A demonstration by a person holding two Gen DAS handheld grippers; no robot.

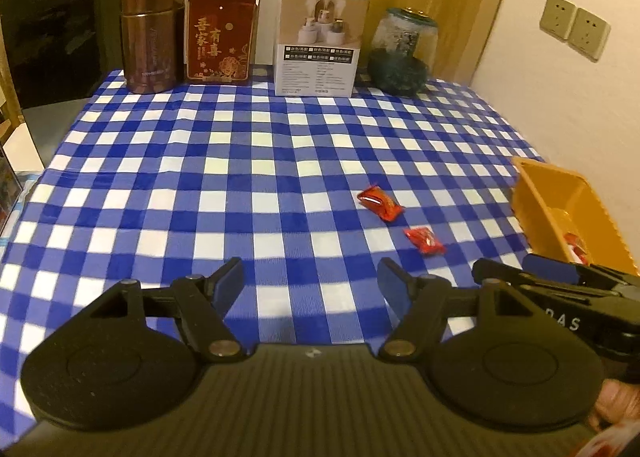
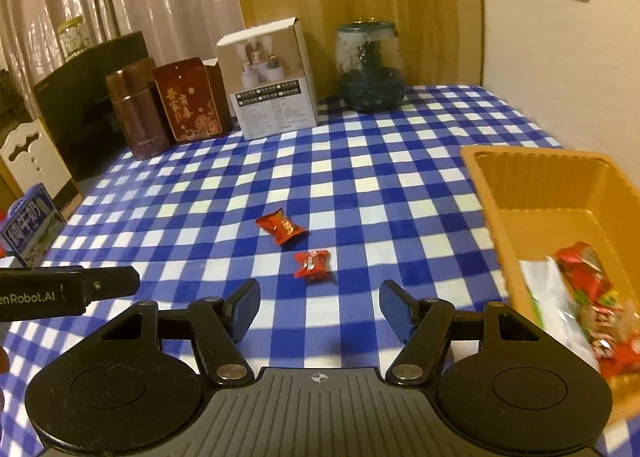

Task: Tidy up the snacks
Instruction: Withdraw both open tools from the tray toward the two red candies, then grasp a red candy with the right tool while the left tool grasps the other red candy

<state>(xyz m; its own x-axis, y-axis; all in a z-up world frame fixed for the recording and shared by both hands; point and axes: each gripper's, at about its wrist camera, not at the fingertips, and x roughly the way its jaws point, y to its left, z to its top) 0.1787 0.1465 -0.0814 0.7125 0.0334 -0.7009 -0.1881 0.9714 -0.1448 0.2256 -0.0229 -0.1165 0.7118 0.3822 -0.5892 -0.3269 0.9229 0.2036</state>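
curtains and a wood panel back the table point(image 2: 360, 177), which wears a blue-and-white checked cloth and carries a row of tins, a white carton and a glass jar along its far edge. take the orange plastic tray point(image 2: 496, 193) as the landmark: it sits at the table's right side and already holds several red and white wrapped snacks point(image 2: 592, 297). two small red foil-wrapped candies lie on the cloth to the tray's left, well apart from it and near each other. the nearer red candy point(image 2: 312, 265) lies just ahead of the right claw point(image 2: 320, 309), almost on its centre line; the farther red candy point(image 2: 282, 231) lies a little beyond and further from the tray, with its long axis slanting across the view.

the right claw is spread wide with nothing between its blue pads. the left claw point(image 1: 310, 281) is likewise wide open and empty, hanging over bare cloth further from the tray; from its view both candies lie ahead and off to the right, toward the tray.

so the right claw looks the nearer one and the better placed: a short push forward and down should straddle the nearer candy. its wrapper ends seem to point sideways, so the pads would likely close on crinkly foil and might slip.
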